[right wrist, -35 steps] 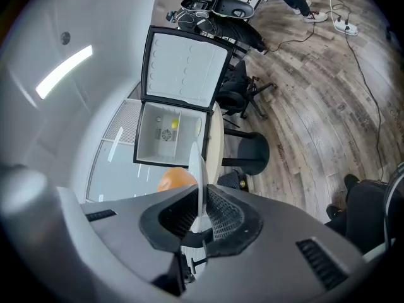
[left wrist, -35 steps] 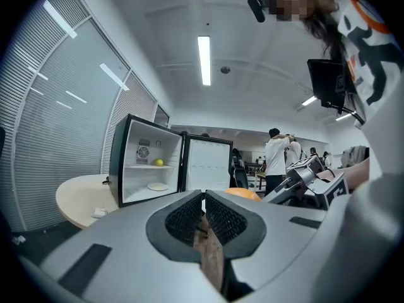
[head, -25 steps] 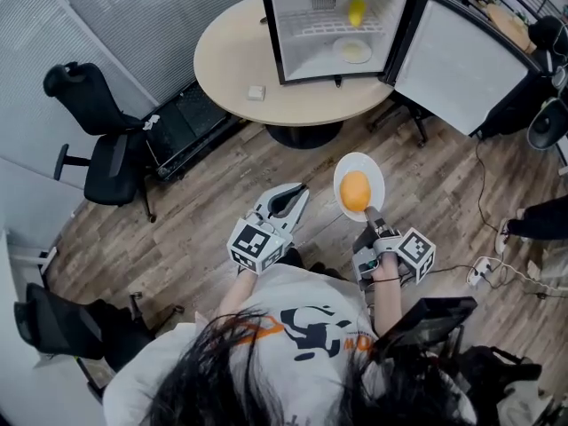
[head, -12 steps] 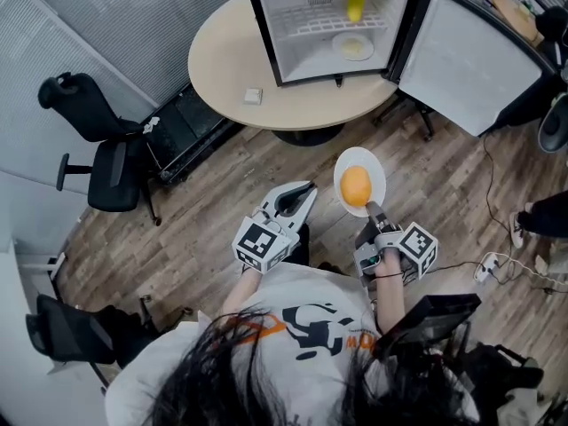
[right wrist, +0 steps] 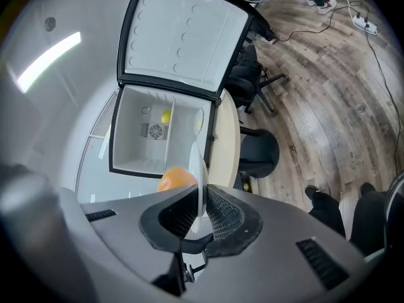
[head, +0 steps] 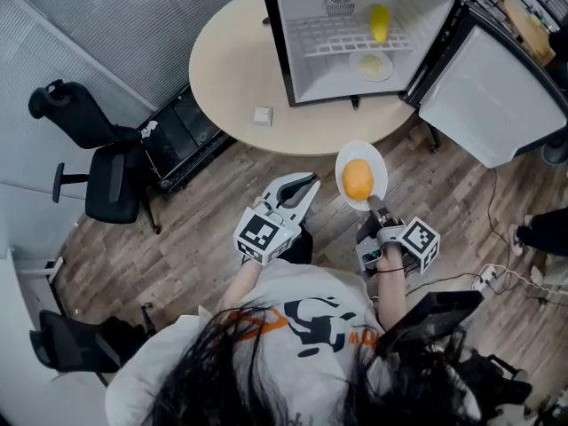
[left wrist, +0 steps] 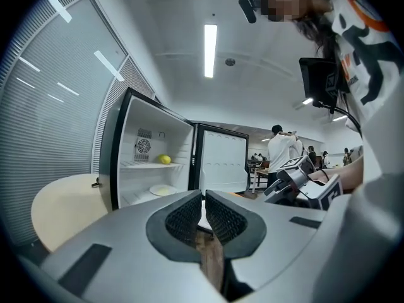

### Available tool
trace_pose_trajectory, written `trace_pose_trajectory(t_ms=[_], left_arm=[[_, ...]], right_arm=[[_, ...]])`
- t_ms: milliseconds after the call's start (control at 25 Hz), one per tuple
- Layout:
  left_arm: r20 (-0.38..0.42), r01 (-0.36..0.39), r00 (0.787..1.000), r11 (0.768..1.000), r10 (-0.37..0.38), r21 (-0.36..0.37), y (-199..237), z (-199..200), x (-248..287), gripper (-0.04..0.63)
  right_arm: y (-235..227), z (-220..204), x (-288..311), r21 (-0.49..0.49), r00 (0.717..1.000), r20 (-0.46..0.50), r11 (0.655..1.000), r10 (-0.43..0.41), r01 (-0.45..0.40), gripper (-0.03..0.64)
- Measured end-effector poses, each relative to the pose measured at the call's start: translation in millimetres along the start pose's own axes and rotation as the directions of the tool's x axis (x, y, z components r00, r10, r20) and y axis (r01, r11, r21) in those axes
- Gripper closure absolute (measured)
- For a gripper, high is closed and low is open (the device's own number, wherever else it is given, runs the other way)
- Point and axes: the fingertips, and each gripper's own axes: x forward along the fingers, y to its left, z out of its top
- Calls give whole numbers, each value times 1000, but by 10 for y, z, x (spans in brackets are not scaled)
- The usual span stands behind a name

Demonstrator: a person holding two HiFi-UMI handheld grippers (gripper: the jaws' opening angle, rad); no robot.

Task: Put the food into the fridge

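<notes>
White plate (head: 377, 160) with an orange (head: 358, 180) sitting on it is what my right gripper (head: 374, 205) carries. Its jaws are clenched on the near rim and the plate is held flat out in front of me, I judge so that the fruit does not roll off. It hangs over the wooden floor (head: 204, 229), short of the round table (head: 226, 60) and well apart from the fridge (head: 286, 51) standing on it. The fridge door (head: 493, 105) is swung wide to the right, which leaves the opening free. Inside, a yellow fruit (head: 380, 23) lies on the wire shelf and a second plate (head: 371, 64) sits on the bottom (so room looks tighter down there). My left gripper (head: 304, 187) sits alongside, jaws closed together on nothing, spare for now. The next move calls for carrying the plate level to the opening.
</notes>
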Motion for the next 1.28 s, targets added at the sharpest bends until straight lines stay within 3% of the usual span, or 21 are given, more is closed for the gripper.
trace_pose_trajectory(t_ms=[240, 600, 880, 1280], left_arm=[[0, 24, 1000, 1000, -24, -3, 611, 53, 183, 583], [-28, 108, 994, 994, -109, -25, 1114, -55, 471, 582], [-32, 157, 987, 987, -158, -43, 1301, -121, 613, 582], [-50, 151, 987, 987, -154, -58, 1357, -235, 695, 581]], right_arm=[[308, 67, 621, 4, 1000, 5, 1000, 2, -2, 580], [489, 117, 1189, 19, 1000, 28, 1000, -12, 11, 580], [505, 138, 1375, 19, 998, 47, 999, -48, 47, 580], [503, 209, 1529, 30, 999, 35, 999, -32, 31, 580]])
